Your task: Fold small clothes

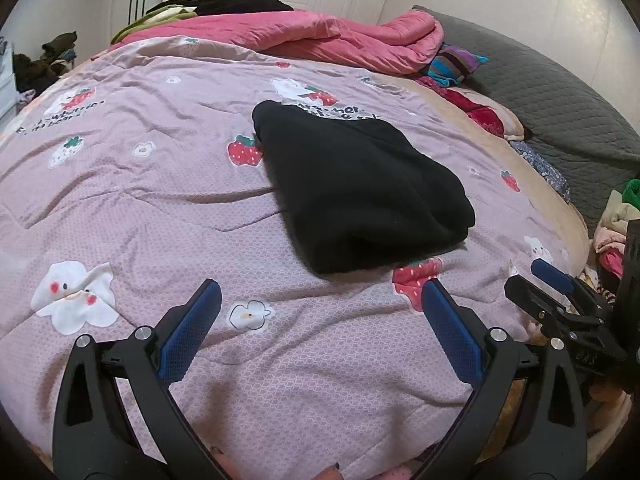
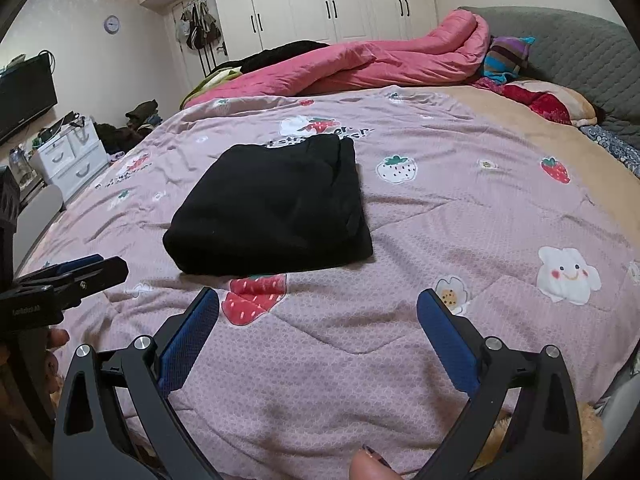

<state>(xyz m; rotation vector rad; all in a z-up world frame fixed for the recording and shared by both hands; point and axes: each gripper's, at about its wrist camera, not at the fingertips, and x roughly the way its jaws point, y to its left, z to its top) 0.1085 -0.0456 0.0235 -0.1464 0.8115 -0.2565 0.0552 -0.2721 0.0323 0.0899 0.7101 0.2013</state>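
Observation:
A black garment [image 1: 360, 188] lies folded into a thick rectangle on the pink strawberry-print quilt [image 1: 160, 208]. In the right wrist view the same black garment [image 2: 272, 204] sits just beyond the fingertips, on the quilt [image 2: 460, 216]. My left gripper [image 1: 322, 292] stands open on the near side of the garment, nothing between its blue pads [image 1: 188, 336]. My right gripper [image 2: 318, 300] is also open and holds nothing. The right gripper [image 1: 536, 276] shows at the right edge of the left wrist view, and the left gripper [image 2: 84, 266] at the left edge of the right wrist view.
A rolled pink duvet [image 1: 344, 38] and dark clothes lie along the far side of the bed. Striped and red cloth [image 2: 516, 60] sits by the grey headboard [image 2: 580, 44]. White drawers [image 2: 68, 156], a television and wardrobes stand beyond. More clothes [image 1: 616, 220] are piled at right.

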